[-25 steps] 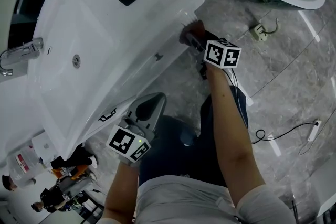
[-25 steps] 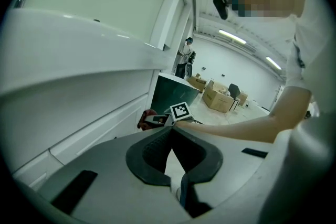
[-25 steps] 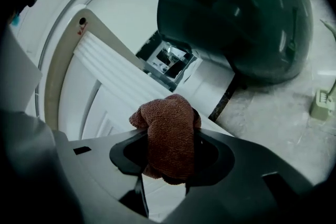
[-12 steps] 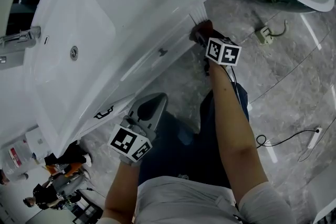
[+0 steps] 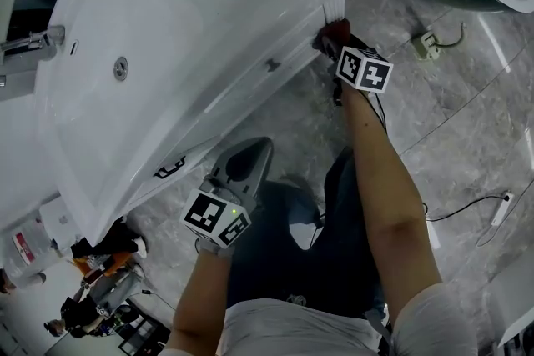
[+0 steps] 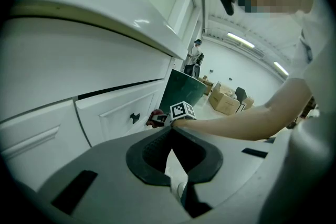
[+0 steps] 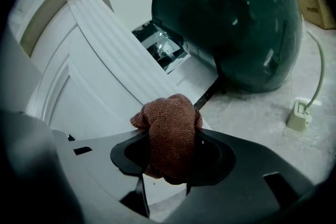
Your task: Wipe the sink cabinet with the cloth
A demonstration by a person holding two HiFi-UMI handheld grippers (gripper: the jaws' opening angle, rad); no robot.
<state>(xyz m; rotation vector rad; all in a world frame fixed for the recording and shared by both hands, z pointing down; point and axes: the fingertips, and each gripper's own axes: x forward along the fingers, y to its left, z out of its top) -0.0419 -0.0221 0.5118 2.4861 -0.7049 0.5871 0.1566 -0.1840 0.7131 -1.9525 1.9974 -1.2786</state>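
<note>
The white sink cabinet [image 5: 250, 87] fills the upper left of the head view, under its basin. My right gripper [image 5: 338, 46] is shut on a bunched red-brown cloth [image 5: 332, 32] and holds it against the cabinet's front at the right corner. In the right gripper view the cloth [image 7: 170, 128] bulges out between the jaws of that gripper [image 7: 170, 140], touching the panel beside a fluted strip [image 7: 118, 57]. My left gripper [image 5: 250, 158] hangs lower, off the cabinet, shut on nothing. The left gripper [image 6: 171, 135] view shows the drawer front [image 6: 113, 118] with a dark knob.
A dark green rounded tub [image 7: 231, 18] stands close to the right of the cabinet corner. On the marble floor lie a white socket block [image 5: 428, 43] and cables [image 5: 467, 208]. A faucet [image 5: 29, 42] sits at the basin's left, a bottle [image 5: 25, 250] at lower left.
My right gripper has slid the cloth along the cabinet front toward its right corner. The left gripper has hardly moved.
</note>
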